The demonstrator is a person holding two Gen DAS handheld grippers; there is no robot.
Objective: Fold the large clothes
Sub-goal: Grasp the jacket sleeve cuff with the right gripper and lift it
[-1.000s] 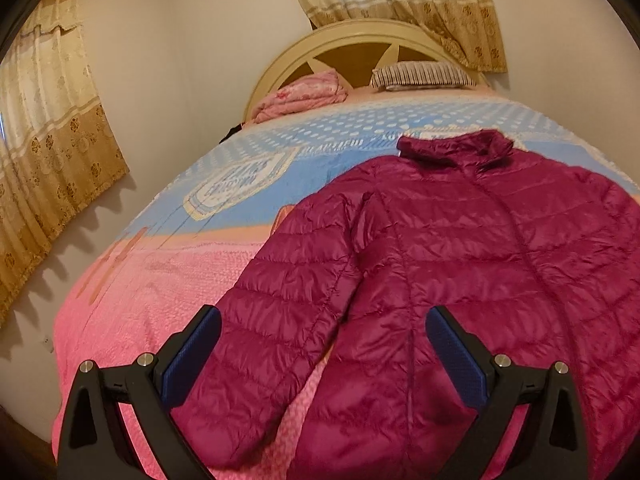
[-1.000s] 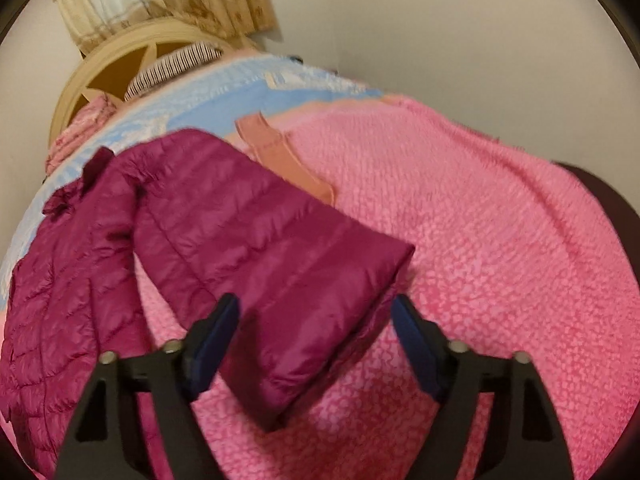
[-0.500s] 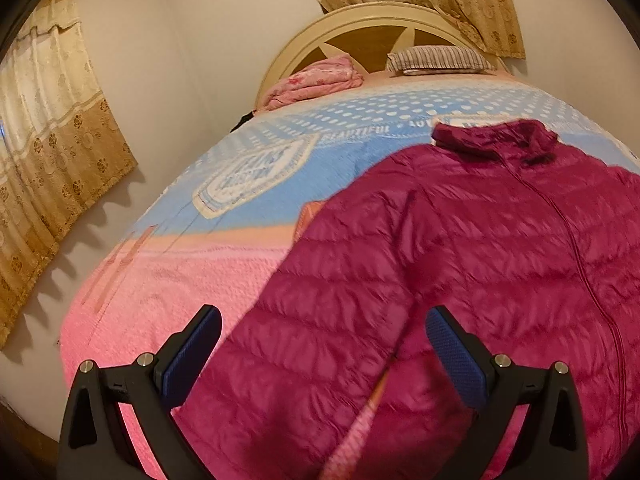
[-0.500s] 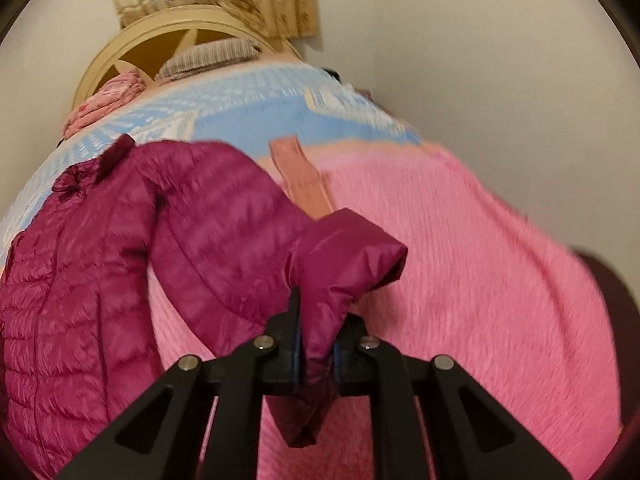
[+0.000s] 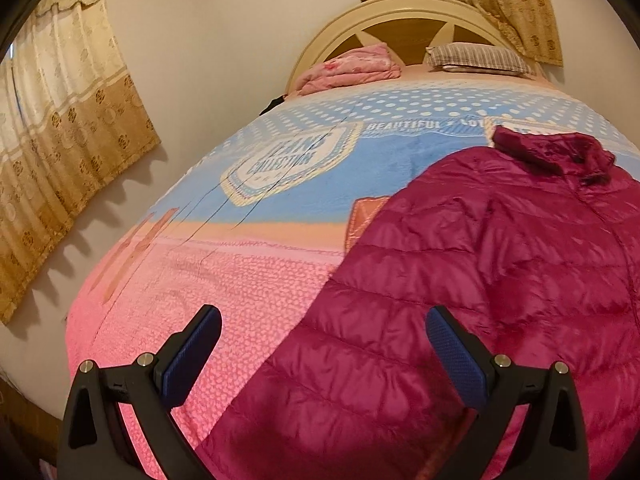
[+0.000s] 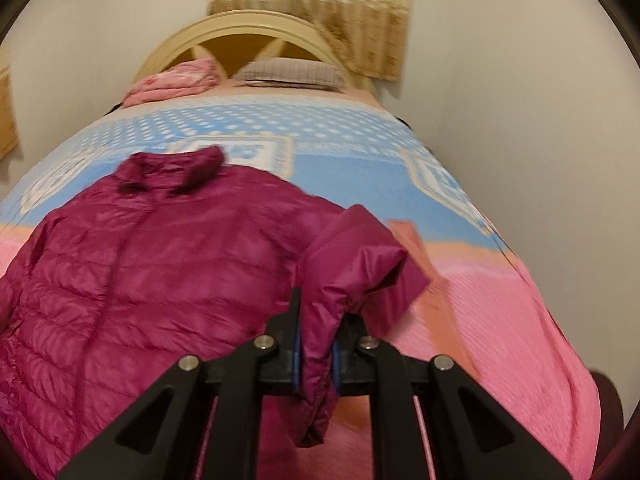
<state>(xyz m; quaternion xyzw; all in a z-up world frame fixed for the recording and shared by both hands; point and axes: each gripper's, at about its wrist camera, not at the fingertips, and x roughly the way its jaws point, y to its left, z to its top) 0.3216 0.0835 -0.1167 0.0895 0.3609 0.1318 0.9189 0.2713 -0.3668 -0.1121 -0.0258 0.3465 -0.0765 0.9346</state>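
Magenta quilted puffer jacket [image 5: 500, 264] spread front-up on a bed under a pink and blue printed blanket [image 5: 248, 280], collar [image 6: 172, 170] toward 12 o'clock, near the cream arched wooden headboard [image 6: 248, 28]. Right tool [image 6: 316, 346] pressed together, pinching the cuff end of the jacket's sleeve [image 6: 352, 256], raised off the blanket and bent over toward the jacket's body; loose cuff hanging below the pads at 6 o'clock. Left tool [image 5: 322, 350] spread wide, gripping nothing, poised above the jacket's edge at 6 o'clock, one blue pad over pink blanket, the other over magenta fabric. Folded pink quilt [image 5: 352, 66] and striped grey pillow [image 5: 476, 56] at the headboard. Patterned beige curtains [image 5: 60, 132] at 9 o'clock.
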